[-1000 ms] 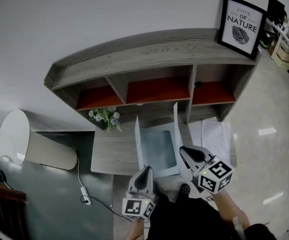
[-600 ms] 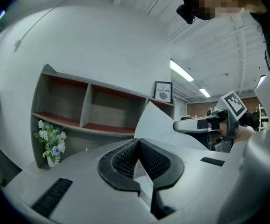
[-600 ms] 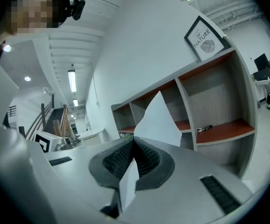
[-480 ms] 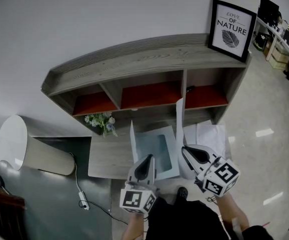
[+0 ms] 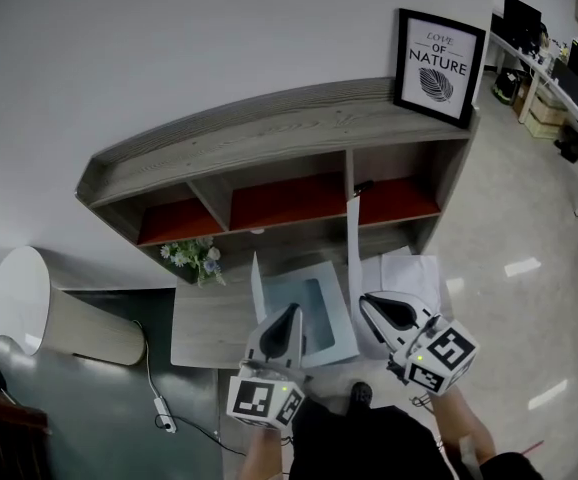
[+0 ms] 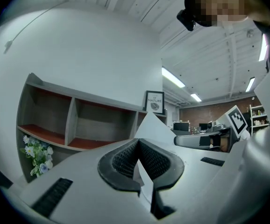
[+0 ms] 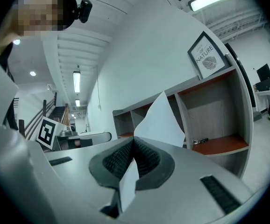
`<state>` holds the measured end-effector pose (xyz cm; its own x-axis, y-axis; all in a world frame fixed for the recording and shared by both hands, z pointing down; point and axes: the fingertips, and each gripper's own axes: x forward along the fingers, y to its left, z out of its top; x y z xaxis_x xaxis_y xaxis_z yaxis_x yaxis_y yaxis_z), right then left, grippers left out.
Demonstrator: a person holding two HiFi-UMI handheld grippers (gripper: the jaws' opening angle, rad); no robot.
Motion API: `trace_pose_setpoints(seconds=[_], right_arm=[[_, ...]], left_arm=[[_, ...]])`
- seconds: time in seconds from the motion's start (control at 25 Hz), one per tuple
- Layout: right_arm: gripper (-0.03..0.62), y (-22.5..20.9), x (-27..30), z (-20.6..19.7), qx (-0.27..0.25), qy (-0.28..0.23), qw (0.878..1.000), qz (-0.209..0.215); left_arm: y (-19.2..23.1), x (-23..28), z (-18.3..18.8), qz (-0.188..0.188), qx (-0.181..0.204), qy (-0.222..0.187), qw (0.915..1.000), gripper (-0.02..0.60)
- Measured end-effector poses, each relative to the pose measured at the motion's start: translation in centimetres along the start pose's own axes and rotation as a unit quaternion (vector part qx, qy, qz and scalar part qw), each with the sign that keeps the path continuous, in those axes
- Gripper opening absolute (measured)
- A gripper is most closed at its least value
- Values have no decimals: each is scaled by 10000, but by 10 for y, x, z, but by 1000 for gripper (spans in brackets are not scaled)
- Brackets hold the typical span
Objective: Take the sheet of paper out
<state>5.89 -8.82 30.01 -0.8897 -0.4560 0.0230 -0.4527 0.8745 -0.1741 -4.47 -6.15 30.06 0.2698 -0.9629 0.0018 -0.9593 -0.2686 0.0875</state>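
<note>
Sheet of paper [image 5: 319,306] lifted off desk [image 5: 204,323], 6 o'clock of shelf [image 5: 269,128]. Left gripper [image 5: 289,316] pinches its 9 o'clock edge, right gripper [image 5: 367,303] its 3 o'clock edge. Removal seems nearly done; carry-away remains.

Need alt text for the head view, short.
The left gripper and right gripper, each shut on an opposite edge of a sheet of paper, hold it sagging between them over a grey desk. Behind stands a shelf unit with red-floored cubbies and a framed Nature print on top.
</note>
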Motion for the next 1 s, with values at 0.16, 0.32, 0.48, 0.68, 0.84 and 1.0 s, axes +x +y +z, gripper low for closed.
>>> trace_pose_setpoints(seconds=[0.16,0.32,0.48,0.68,0.84,1.0], right_arm=[[12,-5,-6,3,-86,-57,9999,-77],[12,-7,-10,5,-221,0,9996,-149],[12,-10,-14,7,-374,-16,9990,-241],[12,-10,-14,8,-371,-69,9990,-228],[12,-12,-14,7,-357,-53,9991,-215],[12,-14,-13,8,-365,-62,9991,-199]], left_arm=[[-7,6,2,-103,13,-1,9999,12],[-11,9,4,-155,37,1,9999,12],[-12,10,6,-150,46,-9,9999,12],[-12,10,6,-144,60,0,9999,12],[-13,11,3,-145,71,45,9999,12],[-13,13,0,-135,79,87,9998,12]])
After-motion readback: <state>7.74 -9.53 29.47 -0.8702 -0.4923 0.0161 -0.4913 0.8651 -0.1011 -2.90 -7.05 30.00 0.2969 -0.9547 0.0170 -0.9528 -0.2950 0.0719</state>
